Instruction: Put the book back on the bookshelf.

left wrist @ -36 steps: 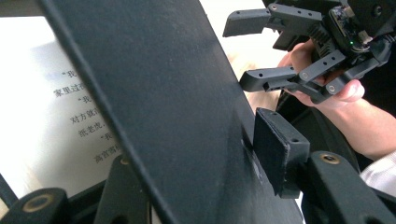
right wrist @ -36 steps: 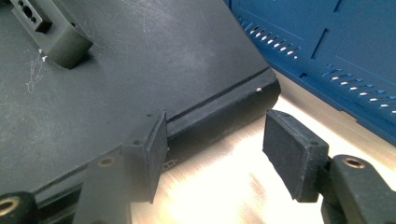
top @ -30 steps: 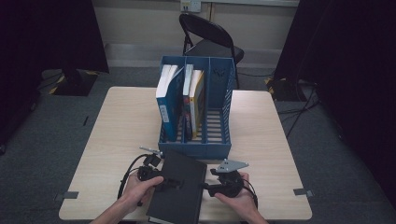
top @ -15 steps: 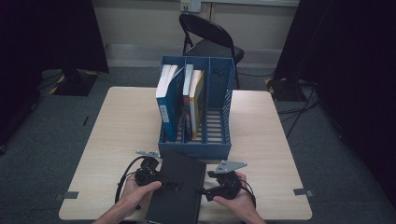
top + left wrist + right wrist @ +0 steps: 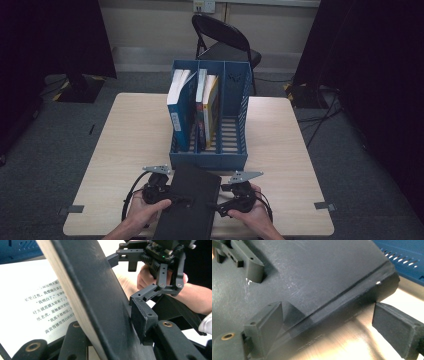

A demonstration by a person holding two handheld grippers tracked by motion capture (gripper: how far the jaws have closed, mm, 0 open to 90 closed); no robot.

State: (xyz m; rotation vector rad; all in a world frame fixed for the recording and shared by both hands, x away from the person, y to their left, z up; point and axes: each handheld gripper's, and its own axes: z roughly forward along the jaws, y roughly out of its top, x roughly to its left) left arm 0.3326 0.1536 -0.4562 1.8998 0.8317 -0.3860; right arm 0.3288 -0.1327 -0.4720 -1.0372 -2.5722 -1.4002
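Pale wooden table (image 5: 125,150), near edge: black book (image 5: 192,200) lies between both hands, just before blue file rack (image 5: 235,115). Left gripper (image 5: 175,201) clamps book's cover, open printed page beneath. Right gripper (image 5: 214,207) at spine, jaws just opening, one pad touching, other clear of book. Farther: books upright in rack's left compartments; black folding chair (image 5: 225,42) beyond table.

Readable txt: Chinese print on the open white page (image 5: 37,307) of the black book (image 5: 100,302), left gripper view, e.g. "我明白了". Faint imprint on book spine in right gripper view, too blurred to read. Shelved books' labels too small.
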